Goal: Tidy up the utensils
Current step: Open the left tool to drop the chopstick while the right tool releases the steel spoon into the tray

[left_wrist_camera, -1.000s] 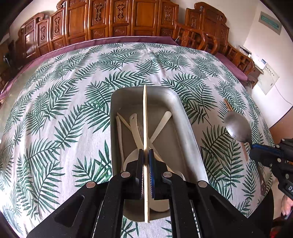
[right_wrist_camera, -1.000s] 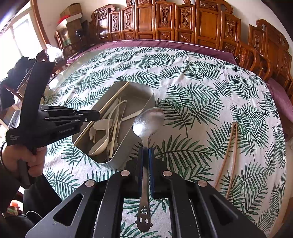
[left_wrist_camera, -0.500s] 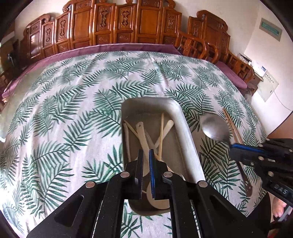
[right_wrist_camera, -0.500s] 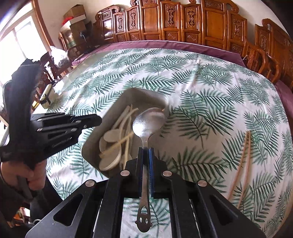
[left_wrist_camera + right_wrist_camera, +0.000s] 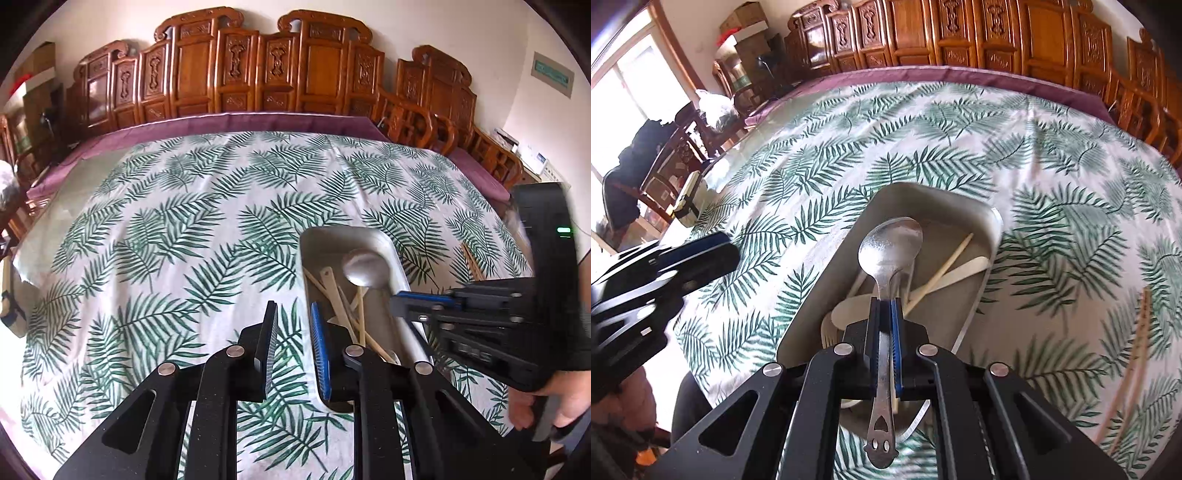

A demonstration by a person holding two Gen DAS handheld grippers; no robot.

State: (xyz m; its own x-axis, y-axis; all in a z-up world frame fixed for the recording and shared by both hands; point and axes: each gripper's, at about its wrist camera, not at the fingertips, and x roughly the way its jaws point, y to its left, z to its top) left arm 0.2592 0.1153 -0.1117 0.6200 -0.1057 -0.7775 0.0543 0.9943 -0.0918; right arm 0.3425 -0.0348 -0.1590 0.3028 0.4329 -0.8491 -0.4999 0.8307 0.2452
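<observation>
Carved wooden chairs [image 5: 266, 77] line the wall behind a table covered by a palm-leaf tablecloth [image 5: 166, 236]. On it sits a metal tray [image 5: 934, 199] containing pale utensils [image 5: 960, 271] and chopsticks. The right gripper [image 5: 885, 308] hangs over the tray, jaws pinching a steel spoon [image 5: 890, 245] by its handle. The left gripper [image 5: 293, 325], beside the tray's left edge, is opening with nothing between its jaws. Two chopsticks [image 5: 1137, 339] lie on the cloth, right of the tray.

A tray [image 5: 982, 221] sits on the tablecloth [image 5: 1052, 155]; utensils [image 5: 964, 267] lie inside; chopsticks [image 5: 1137, 343] lie right of it.
</observation>
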